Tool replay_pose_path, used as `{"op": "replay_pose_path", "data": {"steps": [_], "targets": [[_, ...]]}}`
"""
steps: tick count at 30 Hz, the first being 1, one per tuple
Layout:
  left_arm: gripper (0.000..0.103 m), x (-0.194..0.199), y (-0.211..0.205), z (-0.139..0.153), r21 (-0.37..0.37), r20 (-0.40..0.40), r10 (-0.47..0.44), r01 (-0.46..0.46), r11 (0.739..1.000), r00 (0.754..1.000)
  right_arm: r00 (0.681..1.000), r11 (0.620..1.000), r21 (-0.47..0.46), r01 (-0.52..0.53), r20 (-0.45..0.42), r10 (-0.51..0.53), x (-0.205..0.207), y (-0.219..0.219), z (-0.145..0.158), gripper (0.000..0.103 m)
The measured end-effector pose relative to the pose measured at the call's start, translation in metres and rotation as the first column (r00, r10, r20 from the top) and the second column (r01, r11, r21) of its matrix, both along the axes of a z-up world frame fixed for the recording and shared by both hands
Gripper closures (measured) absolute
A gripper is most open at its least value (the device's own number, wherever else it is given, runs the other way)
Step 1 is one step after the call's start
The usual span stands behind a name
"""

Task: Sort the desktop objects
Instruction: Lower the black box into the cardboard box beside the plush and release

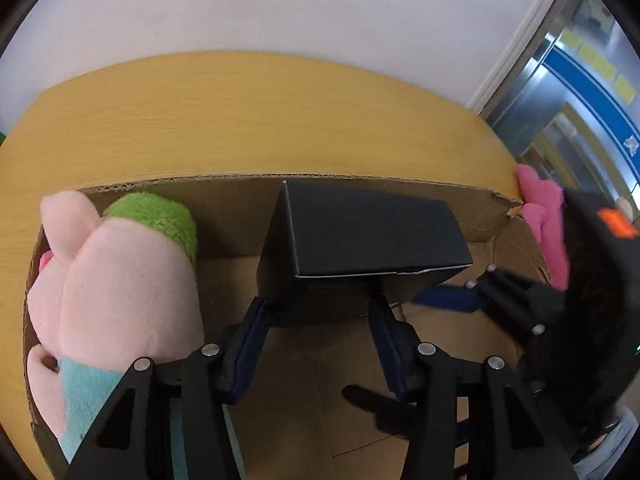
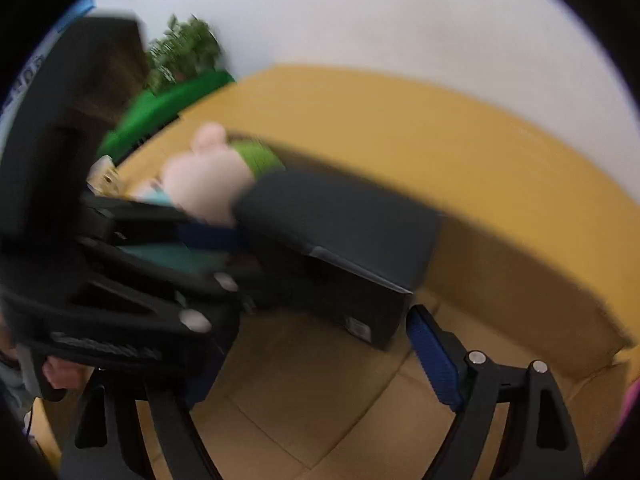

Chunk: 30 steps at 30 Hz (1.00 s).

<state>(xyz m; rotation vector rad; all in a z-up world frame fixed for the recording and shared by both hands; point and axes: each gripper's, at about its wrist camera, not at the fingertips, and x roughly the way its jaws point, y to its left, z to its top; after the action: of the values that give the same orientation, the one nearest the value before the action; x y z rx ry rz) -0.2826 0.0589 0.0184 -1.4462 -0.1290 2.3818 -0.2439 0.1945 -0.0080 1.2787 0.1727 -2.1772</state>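
A black rectangular box stands inside an open cardboard carton on a yellow wooden table. My left gripper is open, its blue-padded fingers on either side of the box's near end, seemingly just apart from it. A pink plush toy with a green cap lies in the carton's left part. My right gripper is open, low in the carton to the right of the black box; its left finger is hidden behind the left gripper. The right wrist view is blurred.
Another pink plush hangs at the carton's right corner. A green plant and a green surface stand beyond the table's left end. A white wall is behind the table, a metal door frame at the right.
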Motion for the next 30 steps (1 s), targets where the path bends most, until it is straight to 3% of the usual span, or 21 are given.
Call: {"op": "replay_pose_path", "data": {"steps": [2, 6, 10, 12, 15, 18, 24, 30], "targets": [[0.054, -0.002, 0.001, 0.001, -0.013, 0.008, 0.002, -0.002, 1.0, 1.0, 0.999, 1.0, -0.009, 0.004, 0.041, -0.003, -0.001, 0.0, -0.015, 0.018], [0.054, 0.001, -0.004, 0.002, -0.03, 0.008, 0.014, -0.014, 0.999, 1.0, 0.998, 0.999, -0.031, 0.014, 0.054, -0.012, -0.001, 0.0, -0.013, 0.018], [0.053, 0.014, -0.022, 0.012, 0.095, 0.042, -0.046, 0.041, 0.995, 0.998, 0.998, 0.981, -0.193, 0.015, 0.068, -0.002, -0.002, 0.013, 0.008, 0.018], [0.053, 0.022, -0.021, 0.022, 0.079, 0.028, -0.057, 0.055, 0.995, 0.998, 0.998, 0.972, -0.234, -0.002, 0.054, 0.015, 0.001, 0.007, 0.028, 0.018], [0.049, 0.026, -0.023, 0.031, 0.032, 0.008, -0.043, 0.043, 0.999, 0.999, 0.999, 0.984, -0.177, -0.033, 0.036, 0.04, 0.001, -0.008, 0.036, 0.018], [0.041, 0.028, -0.041, 0.028, 0.029, 0.018, 0.003, -0.004, 1.0, 1.0, 0.999, 0.99, -0.14, 0.002, 0.045, 0.005, -0.003, -0.005, 0.03, 0.018], [0.037, 0.021, -0.048, 0.022, 0.067, 0.03, -0.004, 0.002, 0.998, 1.0, 0.994, 0.981, -0.165, 0.104, 0.058, -0.096, 0.007, 0.068, 0.016, 0.017], [0.036, 0.0, -0.038, 0.012, 0.156, 0.065, 0.01, -0.02, 0.988, 0.998, 0.994, 0.977, -0.185, 0.11, -0.004, -0.112, -0.015, 0.064, 0.022, 0.017]]}}
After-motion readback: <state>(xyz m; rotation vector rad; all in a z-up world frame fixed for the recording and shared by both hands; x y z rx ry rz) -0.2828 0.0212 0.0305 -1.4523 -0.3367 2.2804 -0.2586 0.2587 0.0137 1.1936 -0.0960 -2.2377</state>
